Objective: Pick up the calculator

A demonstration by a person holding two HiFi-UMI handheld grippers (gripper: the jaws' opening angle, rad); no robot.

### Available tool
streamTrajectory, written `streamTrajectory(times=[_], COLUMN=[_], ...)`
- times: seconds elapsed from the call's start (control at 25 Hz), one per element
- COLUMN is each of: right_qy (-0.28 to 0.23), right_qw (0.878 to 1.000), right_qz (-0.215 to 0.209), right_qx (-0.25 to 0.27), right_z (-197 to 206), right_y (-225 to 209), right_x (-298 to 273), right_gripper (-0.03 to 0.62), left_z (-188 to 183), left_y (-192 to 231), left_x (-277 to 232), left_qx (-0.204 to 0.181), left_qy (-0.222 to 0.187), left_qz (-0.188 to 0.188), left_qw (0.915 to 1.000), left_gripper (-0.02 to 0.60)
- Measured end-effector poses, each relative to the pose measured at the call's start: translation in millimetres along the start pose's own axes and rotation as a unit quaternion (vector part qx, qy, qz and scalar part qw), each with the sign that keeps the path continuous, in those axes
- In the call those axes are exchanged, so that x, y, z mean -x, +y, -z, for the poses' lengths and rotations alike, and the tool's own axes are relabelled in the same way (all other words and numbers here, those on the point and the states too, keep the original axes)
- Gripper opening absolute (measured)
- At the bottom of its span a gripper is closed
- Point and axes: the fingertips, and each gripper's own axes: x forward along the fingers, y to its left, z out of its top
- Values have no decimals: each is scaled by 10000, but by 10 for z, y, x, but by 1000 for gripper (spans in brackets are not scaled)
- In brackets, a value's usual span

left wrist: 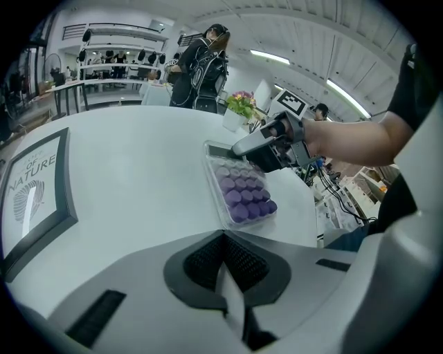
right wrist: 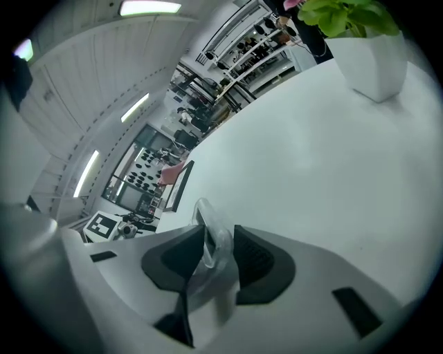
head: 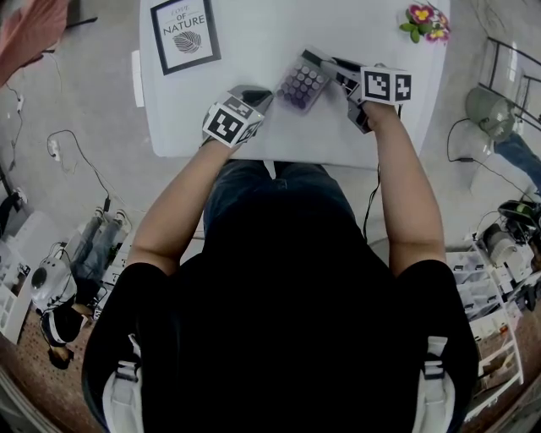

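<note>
The calculator (head: 302, 84) has purple keys under a clear case and lies on the white table (head: 254, 51), a little right of the middle. In the left gripper view the calculator (left wrist: 242, 193) stretches away from the table's near edge. My right gripper (head: 336, 73) reaches in from the right and is shut on the far end of its case. Up close, the clear rim of the calculator (right wrist: 211, 235) fills the gap between the pads of the right gripper (right wrist: 211, 261). Left of the calculator, my left gripper (head: 254, 98) hovers shut and empty near the front edge.
A framed "Nature" print (head: 185, 32) lies at the table's back left. A small flower pot (head: 427, 21) stands at the back right corner. The table's front edge runs just under both grippers. A person (left wrist: 201, 62) stands beyond the table's far side.
</note>
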Motion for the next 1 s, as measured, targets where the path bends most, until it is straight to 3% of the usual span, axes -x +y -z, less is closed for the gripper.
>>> streamTrajectory(times=[0.44, 0.8, 1.0], right_qy=[259, 451, 680], right_qw=[9973, 9939, 9888], right_qz=[-558, -196, -292], right_qx=[-395, 992, 1296], right_z=[-10, -126, -178], right_y=[30, 108, 119], right_x=[7, -92, -179], right_gripper=[140, 169, 178], left_z=[8, 2, 8], left_y=[-7, -25, -22], left_x=[-8, -6, -20], left_qx=[-185, -406, -473], left_qy=[43, 86, 79], left_qz=[-75, -164, -146], left_qw=[9998, 9990, 9987], left_gripper=[15, 17, 17])
